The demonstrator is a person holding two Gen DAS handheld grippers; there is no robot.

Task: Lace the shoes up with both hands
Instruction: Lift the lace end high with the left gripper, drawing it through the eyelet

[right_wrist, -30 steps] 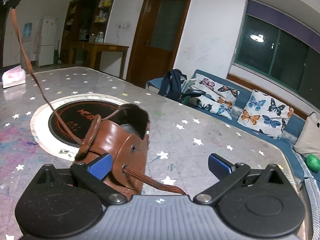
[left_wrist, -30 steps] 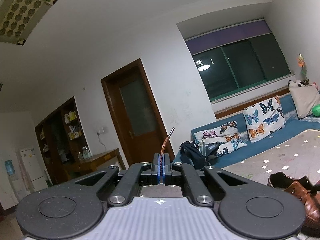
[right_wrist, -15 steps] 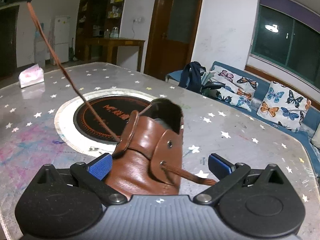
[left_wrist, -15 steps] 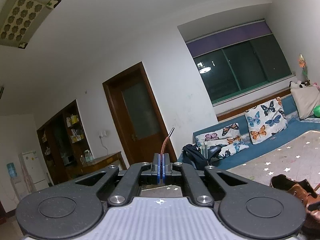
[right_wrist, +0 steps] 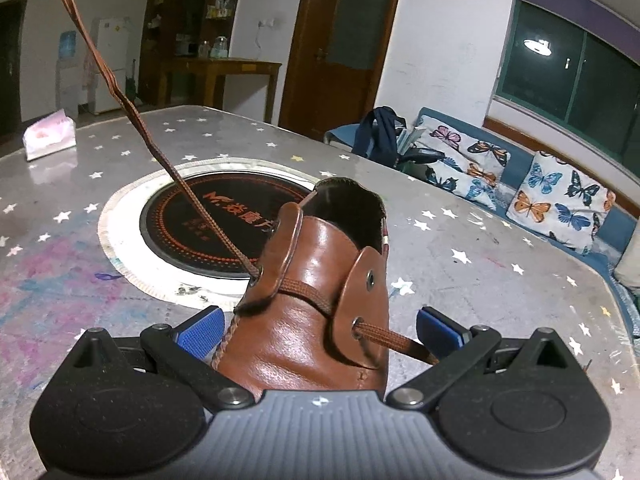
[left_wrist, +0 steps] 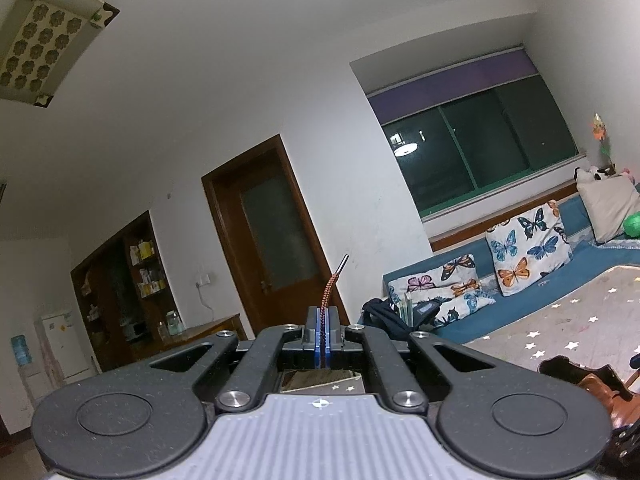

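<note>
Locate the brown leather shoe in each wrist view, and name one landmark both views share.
Left wrist view: the brown leather shoe sits at the lower right edge, on the starred table, partly cut off by the tongs' body.
Right wrist view: it fills the lower centre, between the open tongs.
Shared landmark: the butterfly cushion on the blue sofa.

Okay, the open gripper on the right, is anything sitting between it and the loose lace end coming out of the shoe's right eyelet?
Nothing visible does. The right gripper is open around the front of the brown shoe, and the loose lace end runs from the right eyelet toward its right finger with nothing in between. The other end is pinched in the shut left gripper.
</note>
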